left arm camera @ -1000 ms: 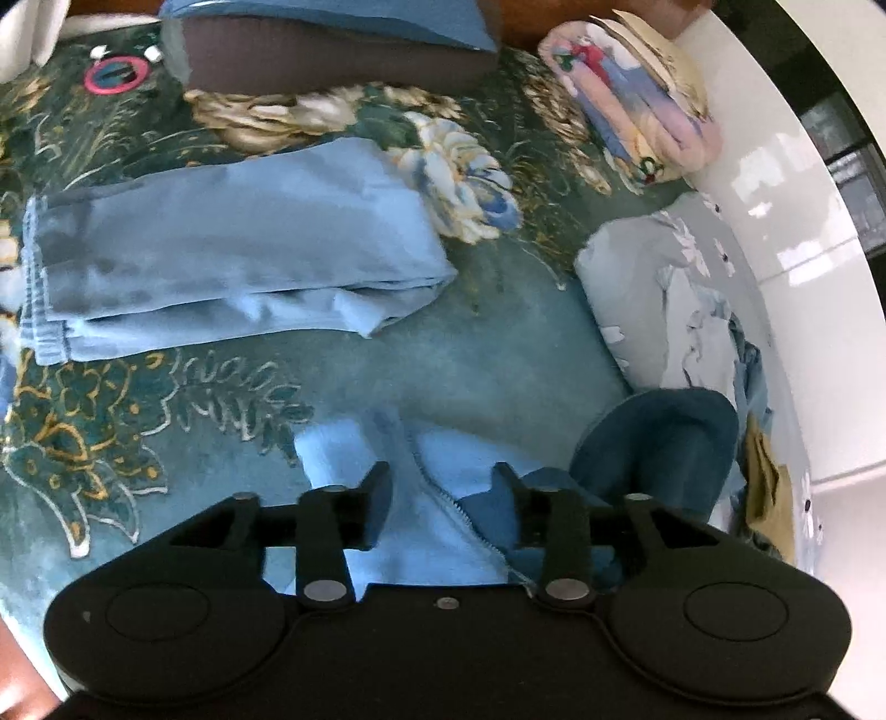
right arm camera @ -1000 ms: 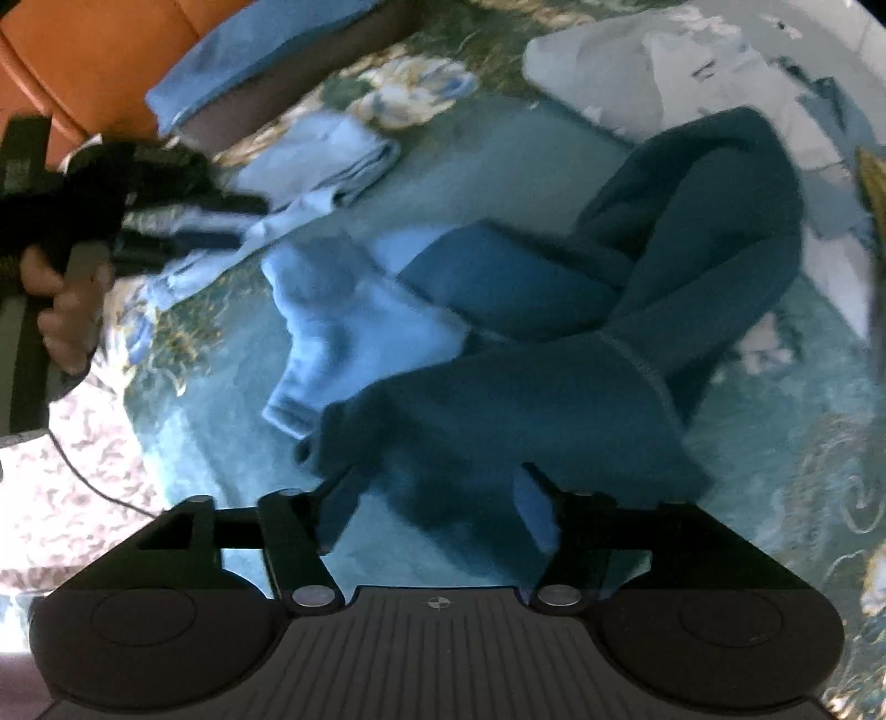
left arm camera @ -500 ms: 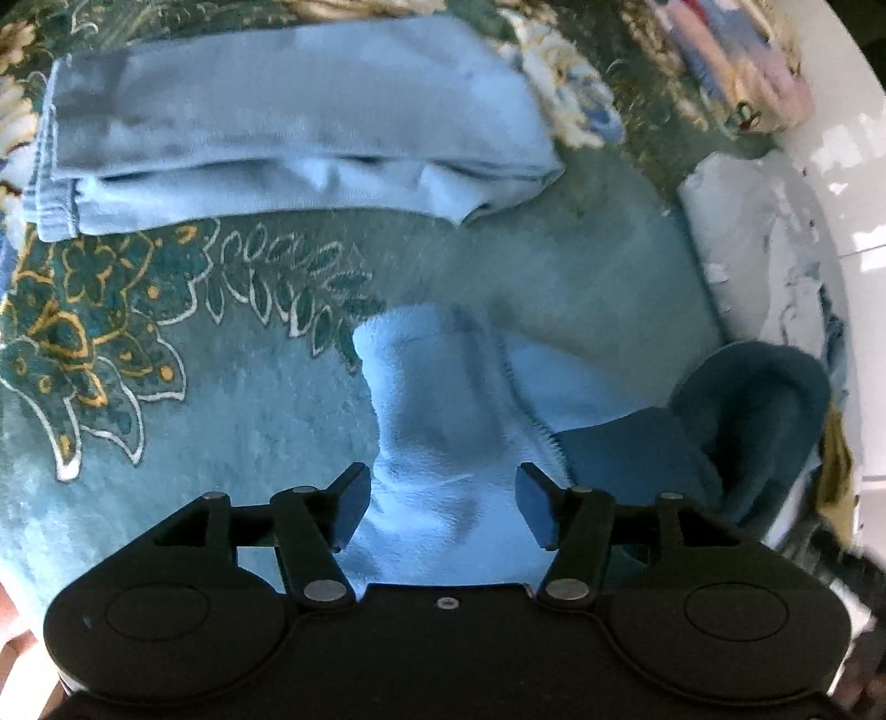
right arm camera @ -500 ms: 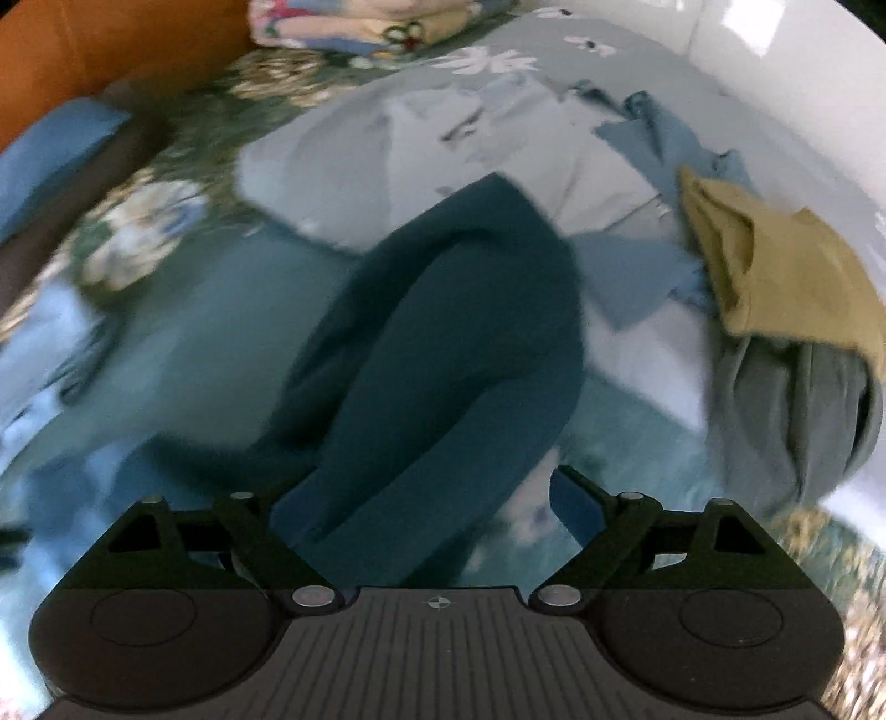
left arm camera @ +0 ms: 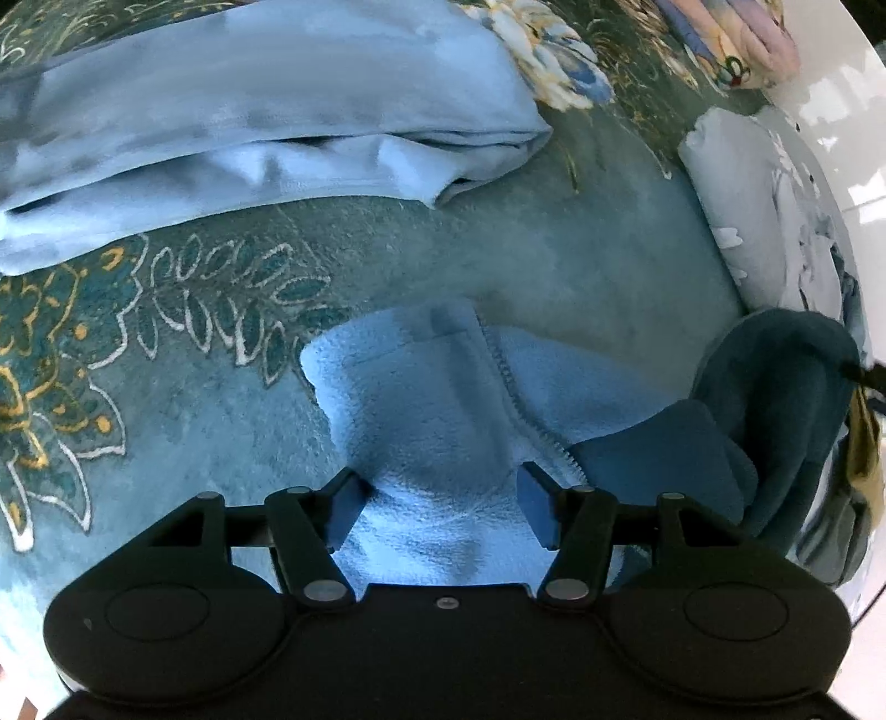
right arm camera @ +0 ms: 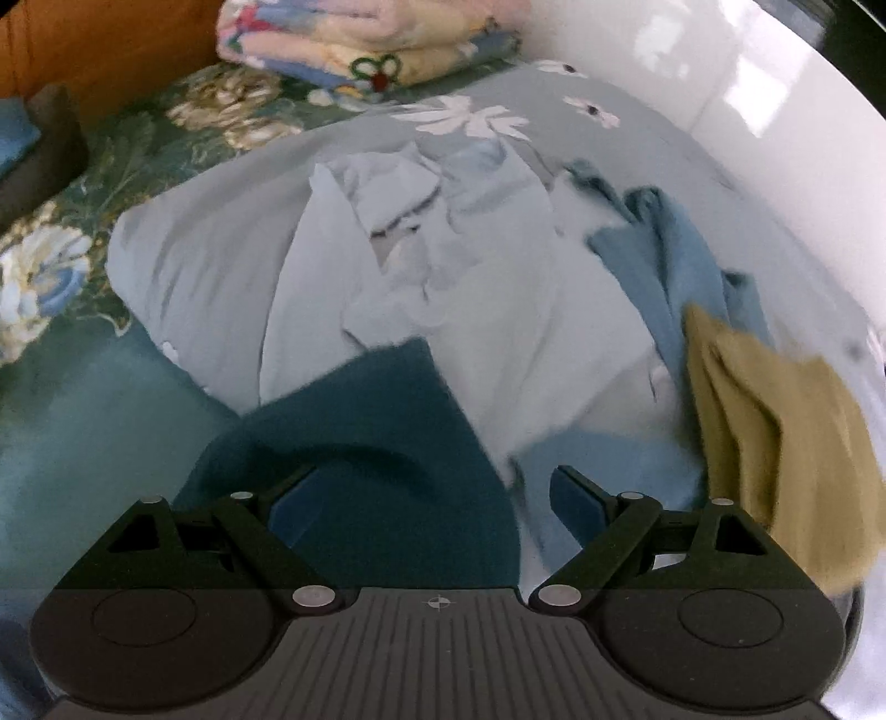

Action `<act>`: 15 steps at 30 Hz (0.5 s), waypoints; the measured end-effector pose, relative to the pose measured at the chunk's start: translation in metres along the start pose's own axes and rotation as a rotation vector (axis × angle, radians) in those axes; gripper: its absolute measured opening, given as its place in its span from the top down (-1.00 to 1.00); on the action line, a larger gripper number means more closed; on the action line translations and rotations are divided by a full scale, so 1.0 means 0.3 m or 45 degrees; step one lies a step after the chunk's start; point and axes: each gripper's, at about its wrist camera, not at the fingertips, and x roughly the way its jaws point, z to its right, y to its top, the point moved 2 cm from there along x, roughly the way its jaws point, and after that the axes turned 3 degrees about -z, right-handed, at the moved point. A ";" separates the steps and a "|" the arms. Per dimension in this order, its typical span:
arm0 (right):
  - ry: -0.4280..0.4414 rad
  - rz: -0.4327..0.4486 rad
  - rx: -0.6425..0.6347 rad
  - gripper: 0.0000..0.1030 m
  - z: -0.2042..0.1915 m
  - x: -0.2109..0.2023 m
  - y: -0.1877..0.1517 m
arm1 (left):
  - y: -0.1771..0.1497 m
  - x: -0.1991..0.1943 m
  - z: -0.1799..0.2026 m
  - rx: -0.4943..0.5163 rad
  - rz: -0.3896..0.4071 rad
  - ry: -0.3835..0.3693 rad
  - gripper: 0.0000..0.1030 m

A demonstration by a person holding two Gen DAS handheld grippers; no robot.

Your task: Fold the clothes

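A fleece jacket lies crumpled on the bed, its light blue inside (left arm camera: 421,399) facing up with a zipper running across it, and its dark teal outside (left arm camera: 775,399) bunched at the right. My left gripper (left arm camera: 437,509) is open, its jaws apart just above the light blue fleece. My right gripper (right arm camera: 426,504) is open over the dark teal part of the jacket (right arm camera: 360,421). Neither holds anything.
Folded light blue trousers (left arm camera: 266,111) lie behind the jacket on the green floral bedspread (left arm camera: 166,387). A grey floral quilt (right arm camera: 266,238) carries a heap of loose clothes, among them a mustard garment (right arm camera: 775,437) and a blue one (right arm camera: 659,260). A folded blanket (right arm camera: 365,39) and a white wall (right arm camera: 747,83) are behind.
My left gripper moved closer over the light blue fleece. My right gripper swung right, from the jacket's middle toward its teal end and the clothes heap, and its jaws opened wider.
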 end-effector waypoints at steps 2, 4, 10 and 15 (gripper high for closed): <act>0.003 -0.023 -0.041 -0.71 -0.020 0.018 0.015 | 0.000 0.005 -0.006 -0.008 -0.001 -0.001 -0.12; 0.028 -0.044 -0.077 -0.56 -0.039 0.027 0.024 | 0.001 0.010 -0.012 -0.016 -0.001 -0.003 -0.12; 0.205 -0.087 -0.103 -0.06 -0.059 -0.017 0.008 | 0.002 0.022 -0.018 -0.021 -0.006 -0.010 -0.15; 0.331 -0.148 -0.126 0.23 -0.051 -0.017 -0.004 | -0.001 0.020 -0.019 -0.024 0.006 -0.030 -0.15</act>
